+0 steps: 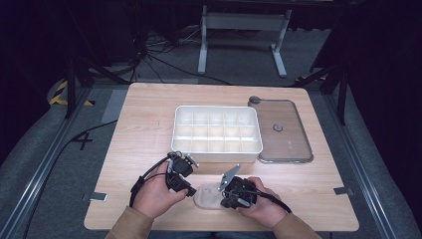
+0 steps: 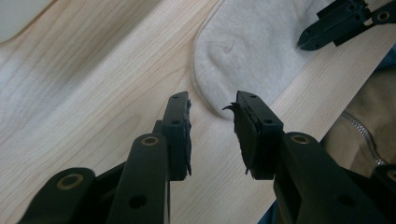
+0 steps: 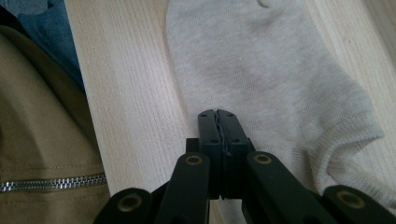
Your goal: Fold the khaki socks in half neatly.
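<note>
A pale sock point(image 1: 208, 197) lies flat on the wooden table point(image 1: 149, 119) near its front edge, between the person's two hands and well short of the white divided tray point(image 1: 217, 133) and the clear lid point(image 1: 283, 130) beside it. In the high view the left gripper point(image 1: 191, 191) sits at the sock's left end and the right gripper point(image 1: 225, 198) at its right end, each held low over the wood. In the left gripper view the left gripper point(image 2: 213, 108) has its jaws about half apart, with a clear gap between the pads; the rounded end of the sock point(image 2: 243, 46) lies just ahead of that gap, and its edge comes very near the right-hand pad without either pad pressing on it. Bare wood shows between the two jaws. The other gripper's black tip shows at the top right of that view, resting at the far part of the sock. In the right gripper view the right gripper point(image 3: 218, 113) has its jaws fully together, pad against pad, with nothing visible between them; the tips lie at the edge of the sock point(image 3: 280, 70), over the fabric, though whether they pinch any cloth cannot be told. A tan zipped sleeve point(image 3: 42, 140) shows at the left of that view.
</note>
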Demonstrator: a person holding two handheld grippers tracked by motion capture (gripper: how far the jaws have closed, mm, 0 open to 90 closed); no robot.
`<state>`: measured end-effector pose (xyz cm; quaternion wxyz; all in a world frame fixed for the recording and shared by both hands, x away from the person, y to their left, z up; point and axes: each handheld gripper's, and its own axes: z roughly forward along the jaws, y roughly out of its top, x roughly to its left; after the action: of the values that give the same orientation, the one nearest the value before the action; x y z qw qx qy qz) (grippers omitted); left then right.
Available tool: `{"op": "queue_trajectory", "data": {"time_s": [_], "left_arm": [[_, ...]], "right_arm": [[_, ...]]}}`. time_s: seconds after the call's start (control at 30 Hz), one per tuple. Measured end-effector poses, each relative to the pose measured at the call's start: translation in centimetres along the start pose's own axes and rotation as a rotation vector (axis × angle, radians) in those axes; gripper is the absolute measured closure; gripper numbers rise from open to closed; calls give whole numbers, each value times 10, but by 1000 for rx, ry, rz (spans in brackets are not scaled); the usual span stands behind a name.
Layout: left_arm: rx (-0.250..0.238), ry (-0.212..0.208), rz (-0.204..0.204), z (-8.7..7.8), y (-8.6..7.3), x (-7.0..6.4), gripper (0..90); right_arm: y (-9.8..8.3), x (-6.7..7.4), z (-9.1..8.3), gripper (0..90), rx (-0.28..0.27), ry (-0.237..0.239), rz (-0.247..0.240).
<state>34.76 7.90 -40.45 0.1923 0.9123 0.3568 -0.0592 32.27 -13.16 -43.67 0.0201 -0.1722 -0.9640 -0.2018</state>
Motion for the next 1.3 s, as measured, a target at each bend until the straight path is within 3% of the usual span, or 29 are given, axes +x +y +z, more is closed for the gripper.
{"op": "queue_trajectory", "data": {"time_s": [0.17, 0.43, 0.5, 0.67, 0.87, 1.03, 1.3], "left_arm": [[-9, -2, -21, 10, 2, 1, 669], [-13, -7, -19, 24, 4, 0, 672], [10, 46, -20, 29, 5, -2, 663], [36, 24, -18, 37, 6, -5, 681], [34, 41, -6, 38, 6, -7, 724], [45, 35, -11, 40, 7, -12, 825], [28, 36, -17, 36, 7, -13, 850]], "right_arm": [[0, 0, 0, 900, -5, -1, 0], [0, 0, 1, 900, -8, -2, 8], [0, 0, 1, 900, -8, -2, 9], [0, 0, 1, 900, -9, -2, 9], [0, 0, 0, 900, -5, -3, 4], [0, 1, 1, 900, -3, -7, 4], [0, 1, 1, 900, -5, -8, -2]]}}
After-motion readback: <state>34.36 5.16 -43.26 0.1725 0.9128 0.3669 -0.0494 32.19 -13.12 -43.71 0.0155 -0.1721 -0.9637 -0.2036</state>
